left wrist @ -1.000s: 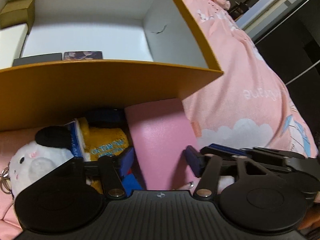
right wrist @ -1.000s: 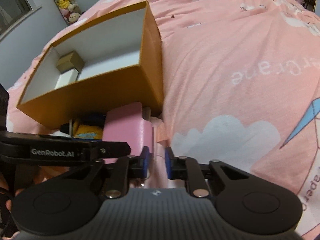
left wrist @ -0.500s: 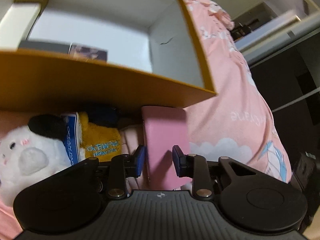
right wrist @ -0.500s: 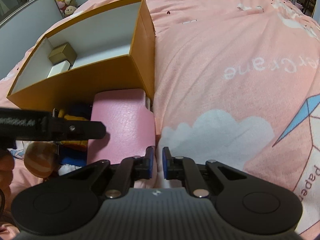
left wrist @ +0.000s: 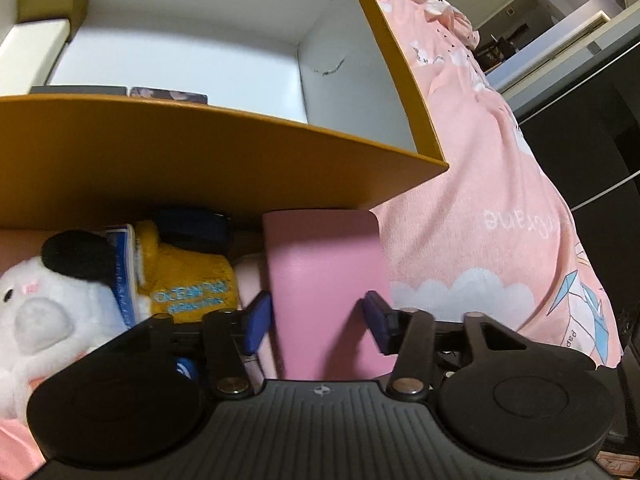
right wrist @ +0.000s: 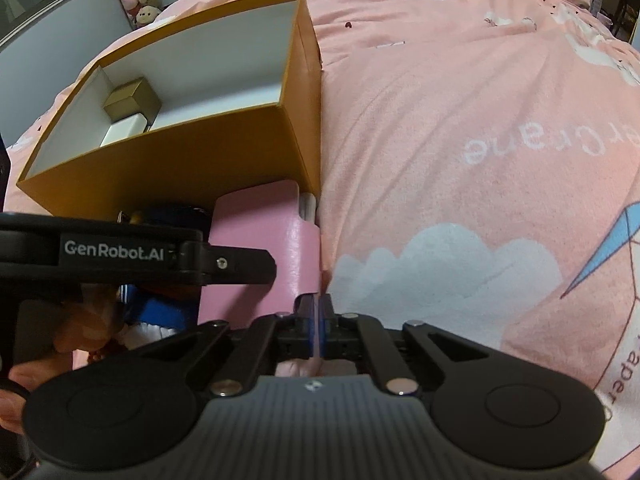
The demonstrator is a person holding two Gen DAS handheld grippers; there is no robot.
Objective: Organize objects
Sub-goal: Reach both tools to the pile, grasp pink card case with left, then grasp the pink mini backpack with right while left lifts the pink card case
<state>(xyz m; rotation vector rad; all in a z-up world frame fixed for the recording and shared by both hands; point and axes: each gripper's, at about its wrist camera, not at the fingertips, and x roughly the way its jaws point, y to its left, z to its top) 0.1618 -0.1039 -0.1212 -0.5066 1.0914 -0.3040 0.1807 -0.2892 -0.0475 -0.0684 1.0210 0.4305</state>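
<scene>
Between the opening jaws of the left gripper (left wrist: 316, 320) lies the near end of the pink wallet (left wrist: 326, 280), its long axis running straight ahead to the near right corner of the orange box (left wrist: 224, 168) on the bed. At the wallet's right edge the right gripper (right wrist: 319, 320) is pinched tight on the pink flap (right wrist: 310, 264), so it is nearer to lift the wallet into the box.

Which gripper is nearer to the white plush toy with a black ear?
Left. The left gripper is right beside the white plush toy, its jaws opening around the pink wallet. The right gripper sits beyond the wallet's far edge.
</scene>
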